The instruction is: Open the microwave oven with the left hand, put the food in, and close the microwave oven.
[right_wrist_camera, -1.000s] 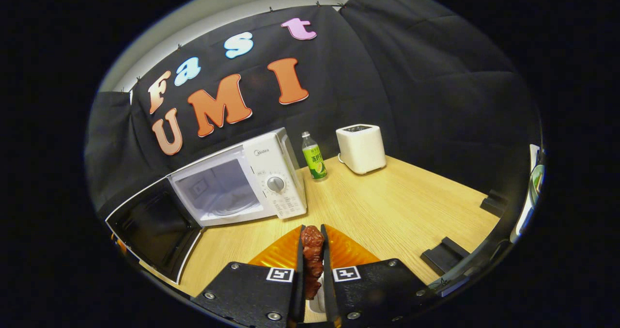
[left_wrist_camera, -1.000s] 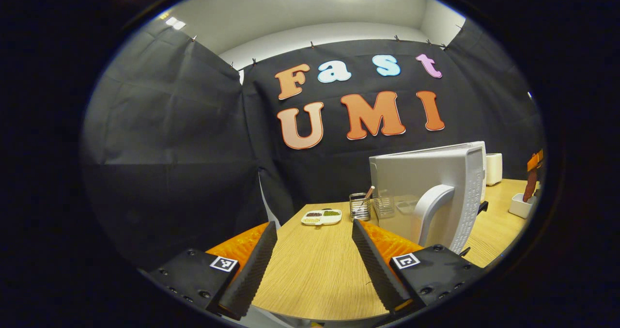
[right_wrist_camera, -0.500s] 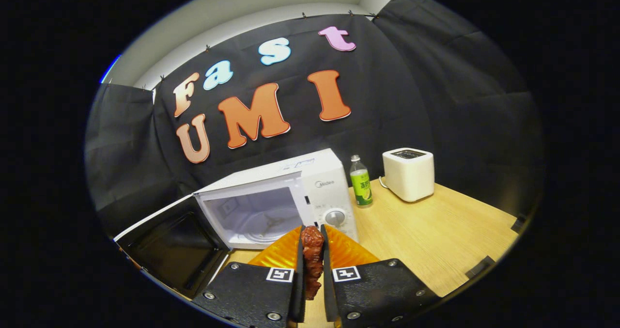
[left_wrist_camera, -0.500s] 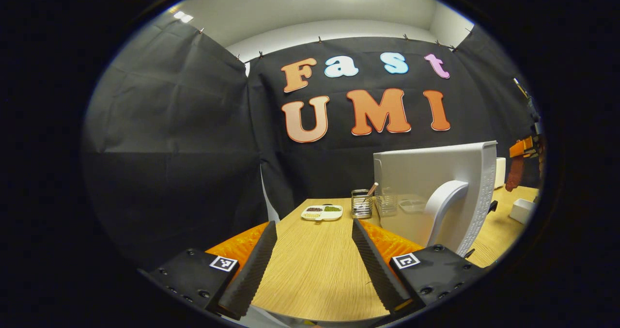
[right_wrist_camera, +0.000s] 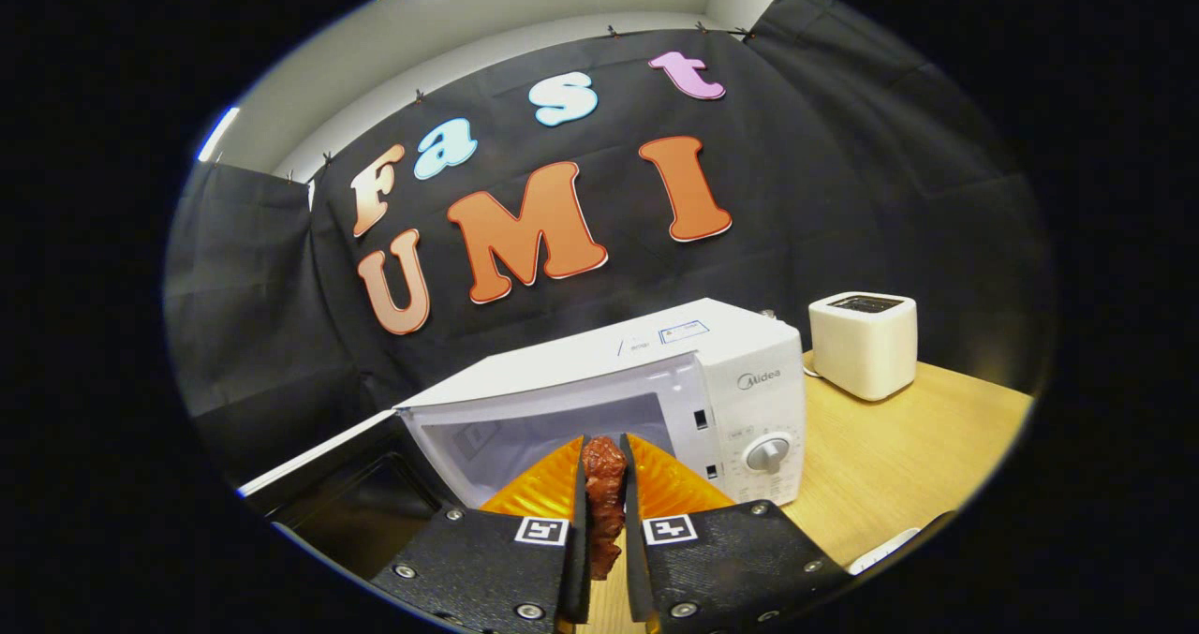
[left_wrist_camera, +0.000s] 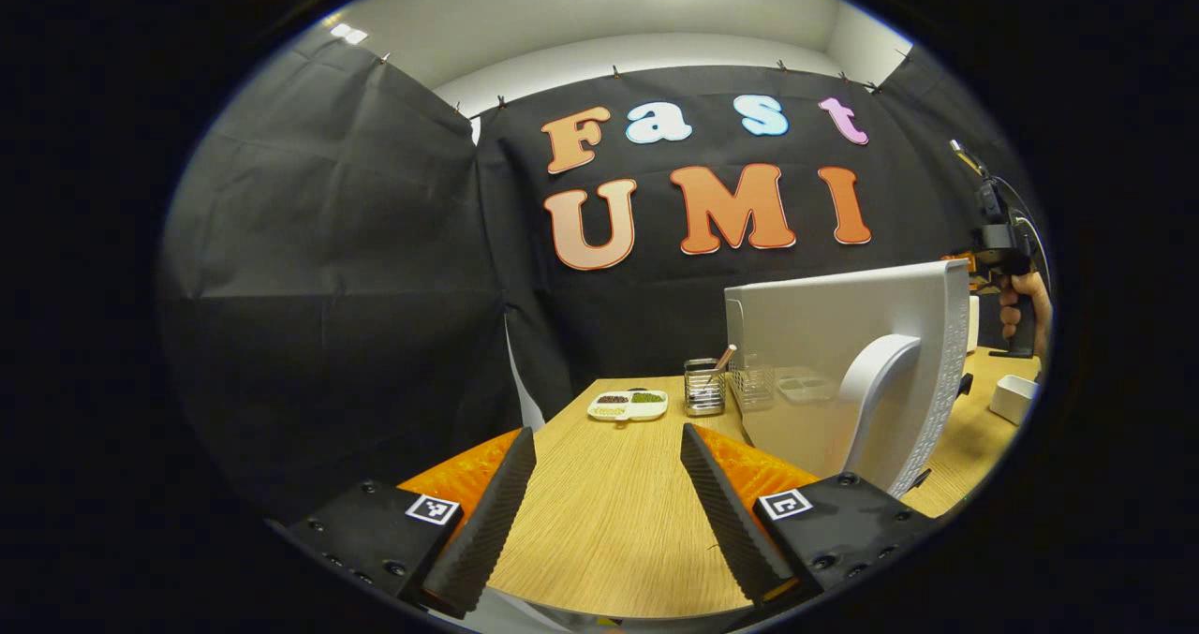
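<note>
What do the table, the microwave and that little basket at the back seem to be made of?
The table looks like light wood or a wood-look laminate: fine straight grain lines, matte. The microwave seems to have a smooth white painted or plastic shell with a soft sheen; I can't tell which. The basket looks like shiny metal mesh, since light glints off its thin grid.

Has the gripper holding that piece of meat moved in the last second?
Yes. The right gripper, shut on the meat, has come closer to the open microwave, now facing its cavity.
</note>
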`<state>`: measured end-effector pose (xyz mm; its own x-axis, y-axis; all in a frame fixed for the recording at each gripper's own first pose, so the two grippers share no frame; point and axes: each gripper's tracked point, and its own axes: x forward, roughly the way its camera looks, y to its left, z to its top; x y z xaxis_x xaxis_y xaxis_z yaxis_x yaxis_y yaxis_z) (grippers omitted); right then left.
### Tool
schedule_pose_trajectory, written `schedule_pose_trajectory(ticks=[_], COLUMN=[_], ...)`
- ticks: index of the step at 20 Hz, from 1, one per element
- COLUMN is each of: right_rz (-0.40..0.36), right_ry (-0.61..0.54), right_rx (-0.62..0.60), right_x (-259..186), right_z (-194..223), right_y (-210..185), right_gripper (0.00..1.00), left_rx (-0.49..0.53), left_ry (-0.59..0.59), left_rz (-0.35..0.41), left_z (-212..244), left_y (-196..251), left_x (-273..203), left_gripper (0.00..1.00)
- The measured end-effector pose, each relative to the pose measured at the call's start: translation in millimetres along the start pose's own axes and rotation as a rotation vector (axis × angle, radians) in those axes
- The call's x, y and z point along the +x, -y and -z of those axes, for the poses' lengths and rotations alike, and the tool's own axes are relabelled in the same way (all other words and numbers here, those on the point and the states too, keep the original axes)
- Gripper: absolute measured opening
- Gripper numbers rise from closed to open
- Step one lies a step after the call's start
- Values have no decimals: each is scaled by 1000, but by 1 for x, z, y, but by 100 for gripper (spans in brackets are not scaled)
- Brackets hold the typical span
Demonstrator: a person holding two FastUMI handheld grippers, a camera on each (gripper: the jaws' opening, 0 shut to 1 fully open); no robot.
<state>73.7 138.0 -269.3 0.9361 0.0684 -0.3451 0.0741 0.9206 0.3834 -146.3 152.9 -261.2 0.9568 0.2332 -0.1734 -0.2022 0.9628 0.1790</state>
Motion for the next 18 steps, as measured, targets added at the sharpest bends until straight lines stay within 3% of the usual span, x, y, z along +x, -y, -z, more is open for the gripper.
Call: schedule_pose_trajectory(ticks=[10,18], right_rz=[-13,85], right_ry=[107,113], right_rx=[176,295], right_x=[71,122], right_z=[28,66], right_y=[-33,-24], right_gripper=[15,15], left_rx=[-25,-35], left_ry=[-41,-34], left_rz=[-44,-41], left_z=[18,20], left_y=[-29,-40], left_x=[13,22], left_gripper=[100,100])
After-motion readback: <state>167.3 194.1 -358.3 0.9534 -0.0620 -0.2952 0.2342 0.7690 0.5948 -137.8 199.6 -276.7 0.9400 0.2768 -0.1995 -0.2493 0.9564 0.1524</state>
